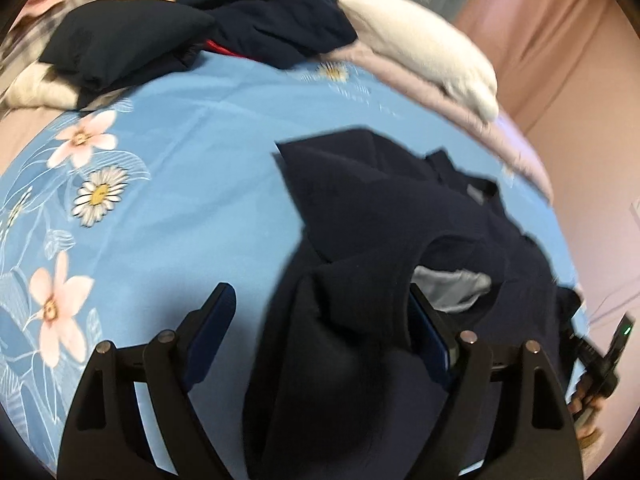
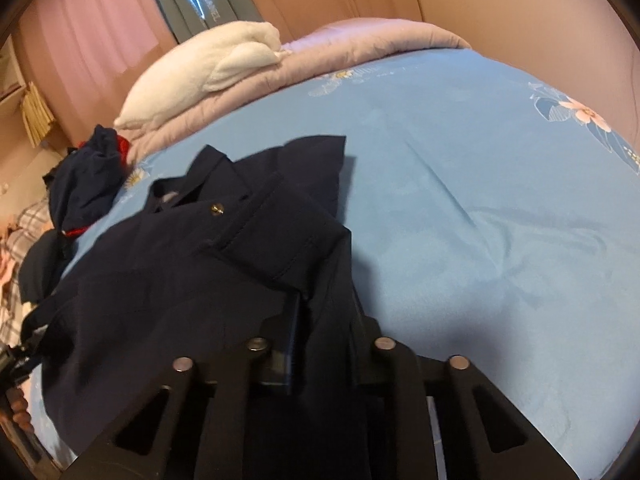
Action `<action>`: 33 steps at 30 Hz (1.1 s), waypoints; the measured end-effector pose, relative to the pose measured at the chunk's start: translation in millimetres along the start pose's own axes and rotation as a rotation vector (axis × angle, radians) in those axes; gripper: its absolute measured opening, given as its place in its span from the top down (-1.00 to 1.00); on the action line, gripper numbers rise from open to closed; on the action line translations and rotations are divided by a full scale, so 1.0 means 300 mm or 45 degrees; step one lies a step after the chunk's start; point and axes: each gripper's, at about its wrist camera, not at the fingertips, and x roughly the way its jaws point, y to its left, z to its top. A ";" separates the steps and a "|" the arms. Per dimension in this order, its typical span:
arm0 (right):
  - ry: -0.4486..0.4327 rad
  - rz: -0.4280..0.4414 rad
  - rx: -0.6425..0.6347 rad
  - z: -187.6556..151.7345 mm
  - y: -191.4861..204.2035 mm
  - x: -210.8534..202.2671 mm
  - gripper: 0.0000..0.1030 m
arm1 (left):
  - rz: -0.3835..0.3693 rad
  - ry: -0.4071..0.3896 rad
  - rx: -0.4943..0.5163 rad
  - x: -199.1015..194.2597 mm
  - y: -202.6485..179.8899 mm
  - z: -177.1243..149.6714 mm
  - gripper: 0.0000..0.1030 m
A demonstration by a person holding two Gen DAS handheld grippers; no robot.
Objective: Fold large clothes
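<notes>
While the right hand-held gripper (image 2: 320,320) is clamped on the dark garment (image 2: 192,264) and the left hand-held gripper (image 1: 320,320) is held wide around a fold near the bed (image 1: 192,184) edge, the cloth could be dragged crooked.

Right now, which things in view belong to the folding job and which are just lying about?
Part of the job:
- dark navy garment, crumpled on the blue floral sheet
- right gripper, shut on its fabric
- left gripper, open, fabric between its fingers

Lying about:
- white fleece
- pink quilt
- navy-and-red clothes pile

Left hand-held gripper (image 1: 320,320) gapes wide — navy garment (image 1: 400,216) draped between its fingers on blue floral sheet (image 1: 192,152).
</notes>
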 end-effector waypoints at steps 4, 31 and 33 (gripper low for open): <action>-0.086 0.010 0.044 0.002 -0.005 -0.048 0.92 | -0.050 -0.045 -0.087 -0.068 0.036 0.007 -0.73; -0.118 -0.010 0.058 -0.007 -0.002 -0.075 0.93 | -0.083 0.095 0.035 0.145 -0.081 -0.017 0.70; -0.135 -0.006 0.051 -0.012 0.007 -0.096 0.92 | -0.101 0.064 -0.003 0.100 -0.081 -0.020 0.76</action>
